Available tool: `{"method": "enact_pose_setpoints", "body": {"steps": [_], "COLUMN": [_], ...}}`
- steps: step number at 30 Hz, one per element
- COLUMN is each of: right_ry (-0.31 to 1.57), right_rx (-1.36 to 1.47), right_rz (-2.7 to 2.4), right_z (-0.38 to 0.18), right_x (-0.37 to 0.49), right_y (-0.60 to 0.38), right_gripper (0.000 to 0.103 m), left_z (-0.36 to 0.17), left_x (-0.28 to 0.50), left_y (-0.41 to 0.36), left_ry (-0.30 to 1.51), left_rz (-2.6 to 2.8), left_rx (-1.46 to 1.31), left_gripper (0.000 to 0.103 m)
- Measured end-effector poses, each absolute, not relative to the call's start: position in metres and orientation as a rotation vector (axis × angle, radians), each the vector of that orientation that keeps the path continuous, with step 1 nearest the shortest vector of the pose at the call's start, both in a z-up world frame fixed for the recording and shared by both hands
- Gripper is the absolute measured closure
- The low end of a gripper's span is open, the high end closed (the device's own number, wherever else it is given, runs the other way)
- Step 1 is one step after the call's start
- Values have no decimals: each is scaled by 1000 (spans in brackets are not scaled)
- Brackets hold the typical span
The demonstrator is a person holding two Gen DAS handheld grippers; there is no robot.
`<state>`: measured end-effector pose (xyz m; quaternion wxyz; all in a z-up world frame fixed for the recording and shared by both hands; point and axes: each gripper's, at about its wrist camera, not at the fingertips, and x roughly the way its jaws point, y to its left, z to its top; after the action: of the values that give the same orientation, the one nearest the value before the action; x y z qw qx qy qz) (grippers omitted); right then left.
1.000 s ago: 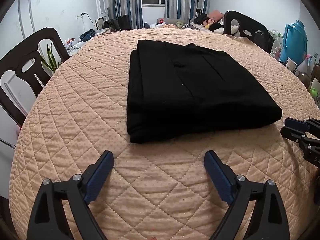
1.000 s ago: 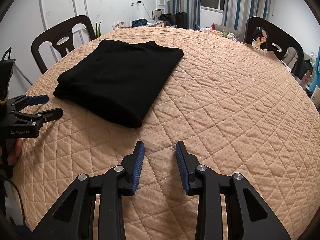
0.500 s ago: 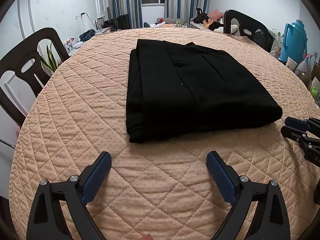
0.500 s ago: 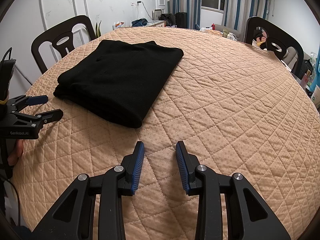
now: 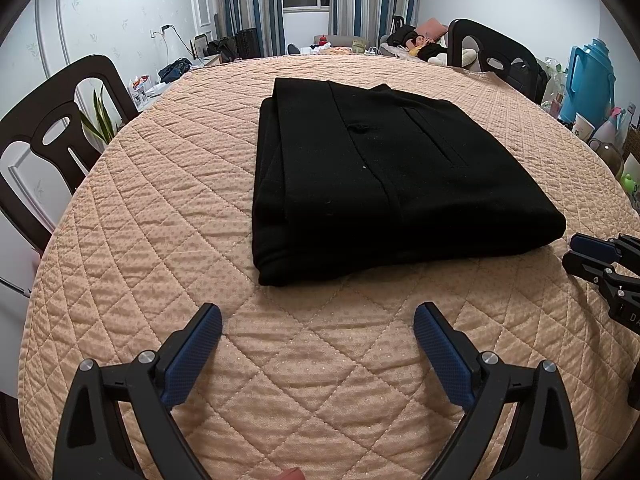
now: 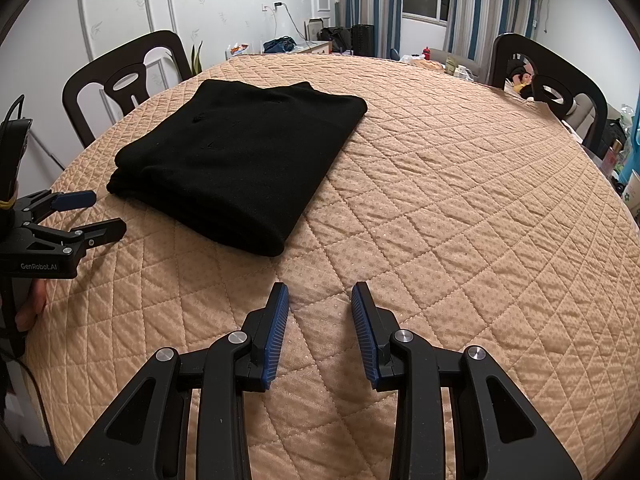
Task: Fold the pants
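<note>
**Black pants lie folded on the quilted table, both my grippers empty**

The black pants [image 5: 384,176] sit as a neat folded stack on the peach quilted table cover [image 5: 160,208], toward the middle of the table and slightly to my left side. The stack lies flat, with layered folded edges showing along its near-left side and a slit pocket visible on top.

My left gripper [image 5: 318,320] hangs over the bare quilt just short of the stack's near edge, its blue-padded fingers spread wide with nothing between them. It touches neither cloth nor pants.

My right gripper [image 6: 319,300] points down at the quilt to the right of the pants, well clear of them. Its fingers stand partly apart, a narrow gap between the ribbed blue pads, and only the quilt shows through that gap.

From the right wrist view, part of my left hand [image 6: 32,304] shows at the table's edge.

Dark chairs [image 6: 120,80] stand around the table.
</note>
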<state>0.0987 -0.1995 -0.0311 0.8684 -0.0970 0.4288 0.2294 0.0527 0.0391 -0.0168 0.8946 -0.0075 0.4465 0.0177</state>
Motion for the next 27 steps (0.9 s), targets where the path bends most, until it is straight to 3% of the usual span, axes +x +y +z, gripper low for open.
{"method": "enact_pose_setpoints", "body": {"steps": [22,24,26,27], "right_ry": [902,905,914,920], "right_rx": [-186,-169,-138,-129], "right_rz": [489,509,580,623], "right_z": [-31,-31,-31,-32], "right_x": [100,101,102,102], "right_y": [-201,-203,-202,-200], "right_gripper": [69,63,36,30], "left_z": [-19,-20,-20,-20], "left_x": [57,57,57,58], "left_y": [38,37,38,38], "left_ry": [933,933,933,933], "left_rz": [45,44,44,43], "left_rx": [-18,-22,-22,-24], "left_gripper": [0,0,0,0]}}
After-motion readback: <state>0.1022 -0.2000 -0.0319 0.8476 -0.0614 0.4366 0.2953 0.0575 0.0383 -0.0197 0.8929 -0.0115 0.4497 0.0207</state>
